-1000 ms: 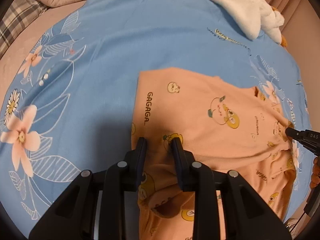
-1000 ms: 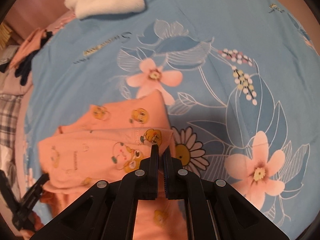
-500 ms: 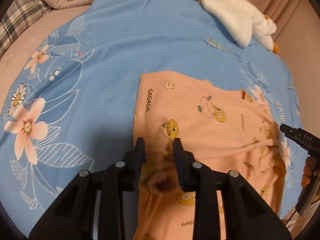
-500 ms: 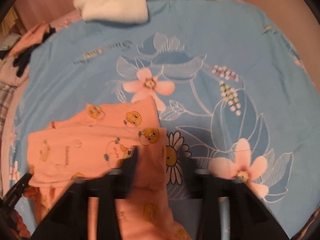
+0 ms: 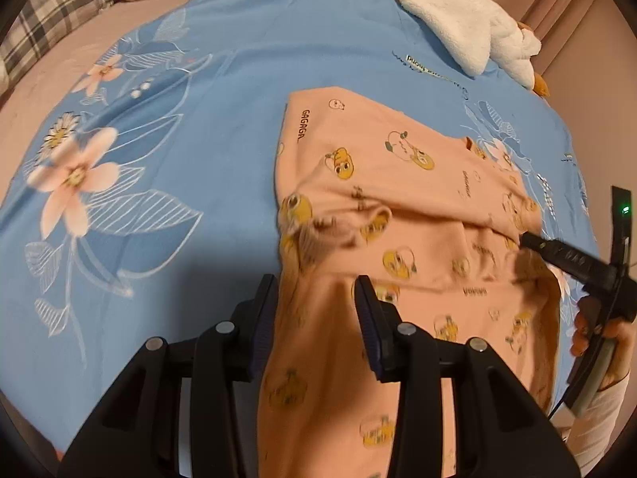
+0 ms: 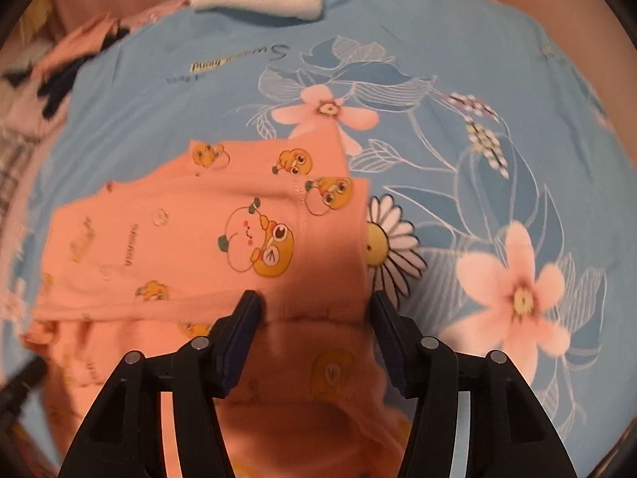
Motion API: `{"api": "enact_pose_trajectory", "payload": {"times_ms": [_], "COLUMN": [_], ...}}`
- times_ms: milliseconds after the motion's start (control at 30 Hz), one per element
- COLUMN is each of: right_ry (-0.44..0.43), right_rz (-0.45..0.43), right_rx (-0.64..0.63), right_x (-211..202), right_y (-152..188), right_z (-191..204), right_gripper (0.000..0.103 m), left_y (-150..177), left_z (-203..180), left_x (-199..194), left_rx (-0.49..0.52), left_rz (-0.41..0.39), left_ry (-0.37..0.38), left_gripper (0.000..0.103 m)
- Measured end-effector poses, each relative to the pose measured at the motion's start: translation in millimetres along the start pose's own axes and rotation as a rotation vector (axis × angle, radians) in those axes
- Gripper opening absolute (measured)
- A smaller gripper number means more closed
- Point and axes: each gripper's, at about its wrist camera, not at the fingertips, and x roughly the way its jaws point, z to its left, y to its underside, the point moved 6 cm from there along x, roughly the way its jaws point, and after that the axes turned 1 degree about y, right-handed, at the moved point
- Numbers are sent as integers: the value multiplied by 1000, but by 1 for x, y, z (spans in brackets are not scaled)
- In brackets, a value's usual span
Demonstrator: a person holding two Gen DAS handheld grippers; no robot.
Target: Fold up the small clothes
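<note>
Peach-orange cloth, a small garment (image 5: 398, 199) printed with yellow cartoon chicks, pale round faces and the word GAGAGA, lies on a blue floral bedsheet (image 5: 199, 79). Its far part has been folded over the near part, so a rumpled fold edge runs from left to right across it, and the near part trails down toward the cameras. At the far edge of the sheet sits a white plush toy (image 5: 458, 16), well apart from the garment.

At the garment's left side, the left gripper (image 5: 316, 290) stands with its jaws spread; the cloth's left edge passes between them, and the pads do not press on it. These jaws have just been opening. A second ago they stood narrower, with a bunch of cloth between them.

At the right side, the right gripper (image 6: 314, 306) also stands spread, above the garment's right edge, gripping nothing. A second ago its jaws were pressed together there, and they have just been opening. A hand (image 5: 597, 330) holds this gripper.
</note>
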Motion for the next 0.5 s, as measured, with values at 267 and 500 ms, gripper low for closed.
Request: {"api": "enact_pose_trajectory", "payload": {"times_ms": [267,500], "right_ry": [-79,-99], "right_rz": [-152,-114], "right_rx": [-3,6], "right_x": [-84,-85], "right_y": [51,122], "right_z": [-26,-49], "right_gripper": [62,65], "left_y": [54,111], "left_z": [7,15], "left_x": [-44,-49], "left_rx": [-30,-50], "left_rz": [-52,-4], "left_ry": [80,116], "left_gripper": [72,72]}}
